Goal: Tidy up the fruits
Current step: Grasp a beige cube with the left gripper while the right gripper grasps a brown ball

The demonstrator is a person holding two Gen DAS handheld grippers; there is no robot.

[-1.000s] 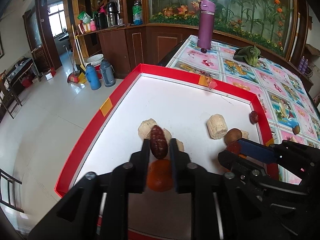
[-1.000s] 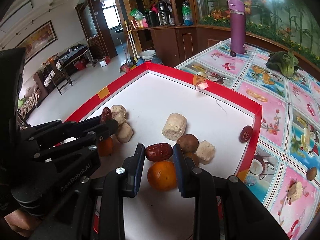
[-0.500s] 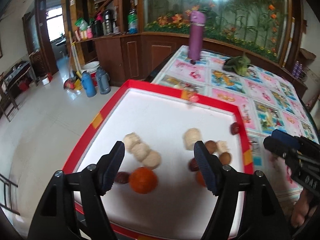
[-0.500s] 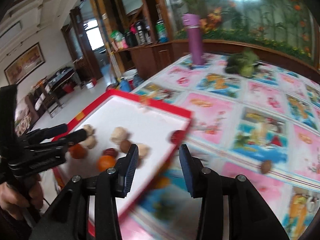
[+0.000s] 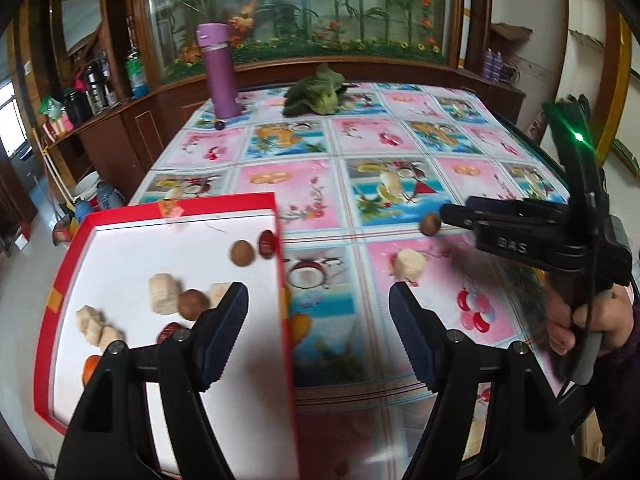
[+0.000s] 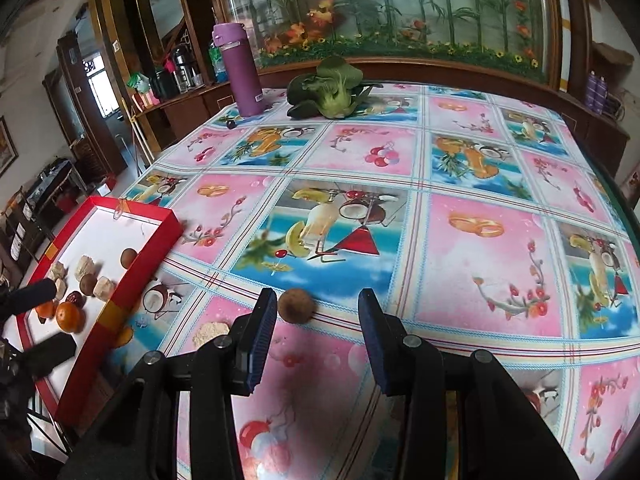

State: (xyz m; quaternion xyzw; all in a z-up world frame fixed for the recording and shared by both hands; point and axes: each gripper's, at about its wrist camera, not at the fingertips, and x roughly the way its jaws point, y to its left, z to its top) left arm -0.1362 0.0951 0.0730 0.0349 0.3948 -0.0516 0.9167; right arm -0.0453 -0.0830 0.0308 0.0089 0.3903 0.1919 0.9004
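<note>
Both grippers gape empty: right gripper (image 6: 316, 320) near a brown fruit (image 6: 295, 305).

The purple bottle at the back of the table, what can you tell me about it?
The purple bottle is a tall, smooth cylinder, matte like a thermos, with a lighter lilac cap and a thin silvery band beneath it. It stands upright and closed on the fruit-patterned tablecloth, near the far left corner. A small dark round fruit lies by its base; whether they touch is unclear. A leafy green vegetable lies to its right, apart from it.
</note>
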